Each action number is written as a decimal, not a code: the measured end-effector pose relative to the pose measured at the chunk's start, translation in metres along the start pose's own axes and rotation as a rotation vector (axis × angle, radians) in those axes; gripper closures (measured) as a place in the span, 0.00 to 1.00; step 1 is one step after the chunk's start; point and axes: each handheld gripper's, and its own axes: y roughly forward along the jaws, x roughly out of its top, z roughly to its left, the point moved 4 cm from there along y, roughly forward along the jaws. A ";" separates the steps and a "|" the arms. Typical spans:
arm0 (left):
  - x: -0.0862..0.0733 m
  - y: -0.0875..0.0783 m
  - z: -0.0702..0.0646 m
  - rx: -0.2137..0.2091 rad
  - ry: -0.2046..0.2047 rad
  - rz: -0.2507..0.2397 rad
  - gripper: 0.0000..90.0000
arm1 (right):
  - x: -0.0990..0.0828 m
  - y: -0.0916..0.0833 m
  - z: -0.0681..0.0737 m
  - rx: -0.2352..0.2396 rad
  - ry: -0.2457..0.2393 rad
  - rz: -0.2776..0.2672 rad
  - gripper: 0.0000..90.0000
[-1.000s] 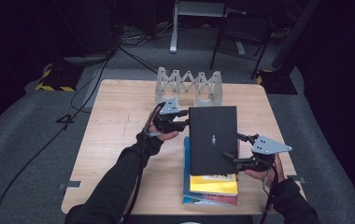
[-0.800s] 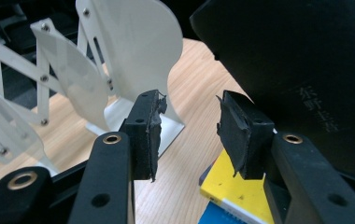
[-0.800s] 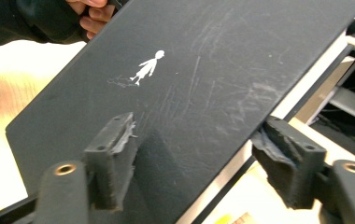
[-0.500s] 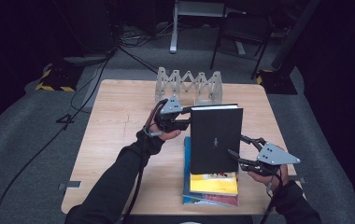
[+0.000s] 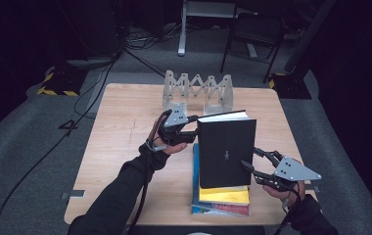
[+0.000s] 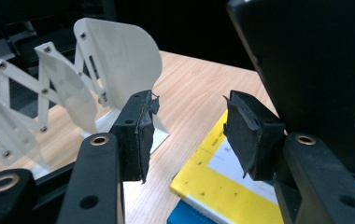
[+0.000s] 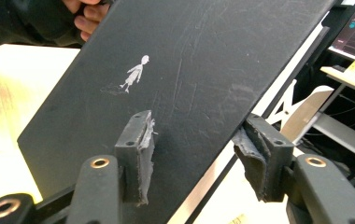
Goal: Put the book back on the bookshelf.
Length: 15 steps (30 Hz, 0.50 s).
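From the high view, I have a black book (image 5: 226,152) tipped up almost on end over a small stack near the table's (image 5: 125,127) near right edge, its lower edge resting on the yellow book (image 5: 224,196) that tops the stack, with a blue book (image 5: 196,166) beneath. My left hand-held gripper (image 5: 190,128) sits at the black book's upper left edge and my right hand-held gripper (image 5: 252,169) at its lower right edge; a white folding rack (image 5: 197,91) stands at the table's far edge, well apart. In the left gripper view, my left hand-held gripper (image 6: 189,133) is spread wide with nothing between its pads; the black book (image 6: 315,70) looms just beside the right-hand jaw, perhaps leaning on it, though I cannot tell if they touch, and the yellow book (image 6: 227,186) and the folding rack (image 6: 73,84) lie beyond. In the right gripper view, my right hand-held gripper (image 7: 192,151) is also released, its jaws straddling the black book's (image 7: 189,70) edge with a visible gap at the cover. Since neither side clamps it, I judge the book is only propped: it could slap back down on the stack, or its bottom edge could skid across the slick yellow cover and shove the stack toward the table's near edge.
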 end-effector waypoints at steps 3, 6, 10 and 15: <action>0.007 0.001 -0.001 0.000 0.015 0.003 0.60 | 0.000 0.000 0.000 -0.015 -0.021 0.010 0.56; 0.017 0.004 0.001 0.023 0.030 0.021 0.62 | -0.001 0.003 -0.002 -0.043 -0.022 0.011 0.56; 0.022 0.008 0.004 0.037 0.030 0.031 0.64 | -0.002 0.004 -0.004 -0.077 -0.032 0.007 0.57; 0.029 0.006 -0.002 0.043 0.051 0.013 0.62 | -0.004 -0.002 -0.004 -0.114 -0.051 -0.014 0.63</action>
